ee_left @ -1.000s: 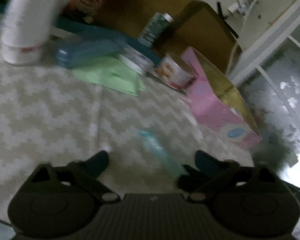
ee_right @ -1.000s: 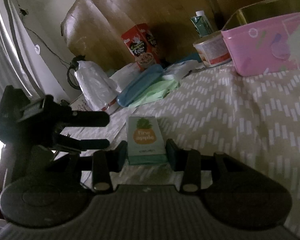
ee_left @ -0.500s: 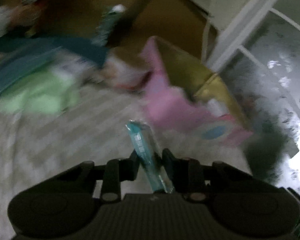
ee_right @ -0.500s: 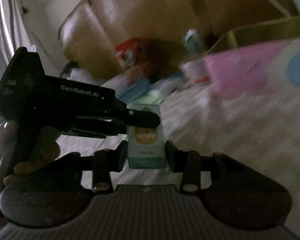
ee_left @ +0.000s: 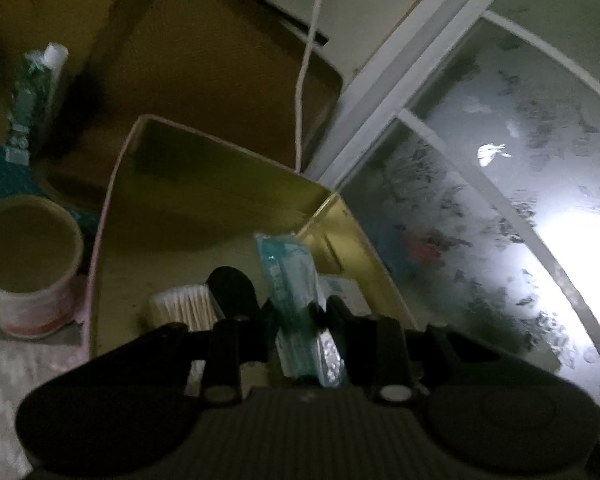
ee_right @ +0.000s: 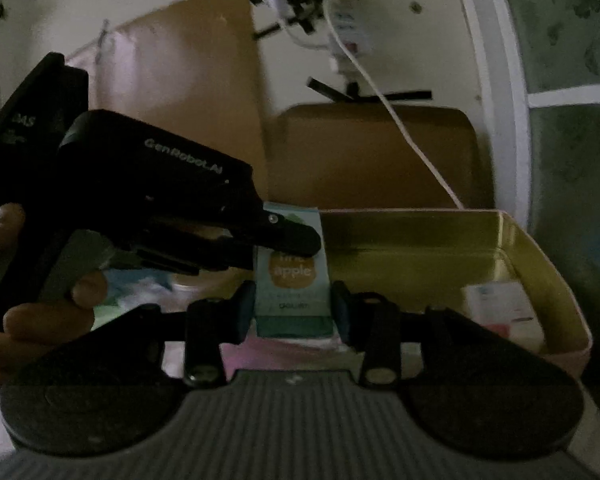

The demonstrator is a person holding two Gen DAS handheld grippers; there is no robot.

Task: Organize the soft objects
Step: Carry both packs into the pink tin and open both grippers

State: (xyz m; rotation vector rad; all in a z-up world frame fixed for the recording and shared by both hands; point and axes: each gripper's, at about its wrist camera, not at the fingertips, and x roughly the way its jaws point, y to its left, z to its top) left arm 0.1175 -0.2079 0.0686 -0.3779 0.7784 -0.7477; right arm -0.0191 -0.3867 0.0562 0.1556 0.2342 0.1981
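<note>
Tissue packs are in both of our grippers, and both hang over the open box [ee_left: 204, 200]. In our left gripper [ee_left: 296, 312] the fingers [ee_left: 236, 292] are squeezed tight on a thin blue-green tissue pack [ee_left: 290, 280]. It stands up on its edge between them, above the inside of the box. Our right gripper [ee_right: 294, 308] has its fingers [ee_right: 246, 308] closed partway on a small pack with a pineapple picture [ee_right: 292, 280]. This pack stands upright, near the front wall of the box [ee_right: 500, 240].

From the right side we see our left gripper [ee_right: 292, 240] reaching across, just above the pineapple pack, with a hand [ee_right: 40, 308] holding its handle.

The box is pink outside and shiny gold inside. On its floor lies a bundle of cotton swabs [ee_left: 184, 306], just beside the left fingers. A white card or packet [ee_right: 500, 312] lies in the right corner.

Left of the box stands a round paper tub [ee_left: 28, 264]. Behind the box is a brown cardboard sheet [ee_left: 204, 60], and a white cable [ee_left: 304, 64] hangs down in front of it. A window [ee_left: 500, 180] glows on the right.
</note>
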